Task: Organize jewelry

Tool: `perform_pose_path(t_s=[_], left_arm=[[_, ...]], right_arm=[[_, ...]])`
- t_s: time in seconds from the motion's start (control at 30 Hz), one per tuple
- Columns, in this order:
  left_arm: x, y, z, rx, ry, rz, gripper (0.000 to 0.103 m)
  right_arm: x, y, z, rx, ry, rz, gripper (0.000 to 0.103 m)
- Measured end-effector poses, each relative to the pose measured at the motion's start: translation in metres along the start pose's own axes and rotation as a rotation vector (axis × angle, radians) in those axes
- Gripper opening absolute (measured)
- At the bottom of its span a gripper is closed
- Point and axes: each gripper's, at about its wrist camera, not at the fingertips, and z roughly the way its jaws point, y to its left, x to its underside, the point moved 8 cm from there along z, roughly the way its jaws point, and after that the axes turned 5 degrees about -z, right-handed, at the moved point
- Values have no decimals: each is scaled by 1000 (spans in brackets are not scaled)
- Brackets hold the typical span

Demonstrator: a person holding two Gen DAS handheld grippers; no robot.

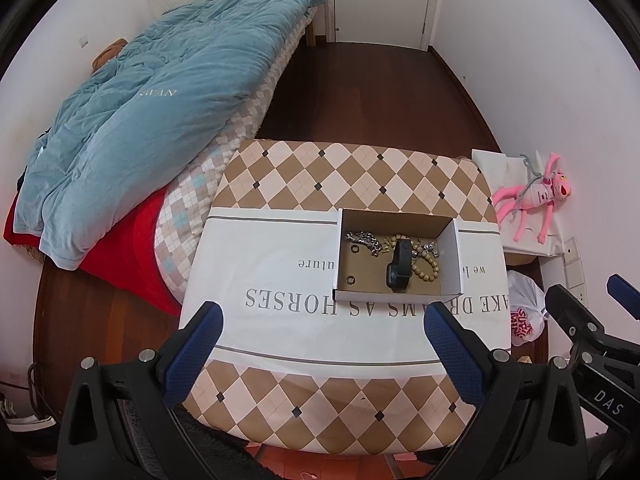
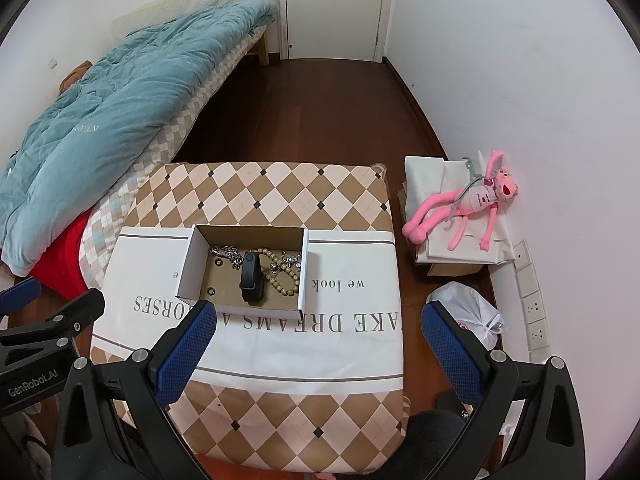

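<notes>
An open cardboard box stands on the cloth-covered table. Inside lie a black wristband, a silver chain, a tan bead bracelet and small rings. My left gripper is open and empty, held above the table's near side, short of the box. My right gripper is open and empty, in front of the box's right end.
A bed with a teal quilt lies to the left. A pink plush toy lies on a covered box to the right, with a white plastic bag on the floor near it.
</notes>
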Motion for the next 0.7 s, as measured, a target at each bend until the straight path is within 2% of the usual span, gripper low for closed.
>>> perform_pose_path(t_s=[0.7], left_arm=[[1, 5, -4, -6, -3, 8, 103]], right_arm=[[0, 1, -1, -3, -1, 4, 103]])
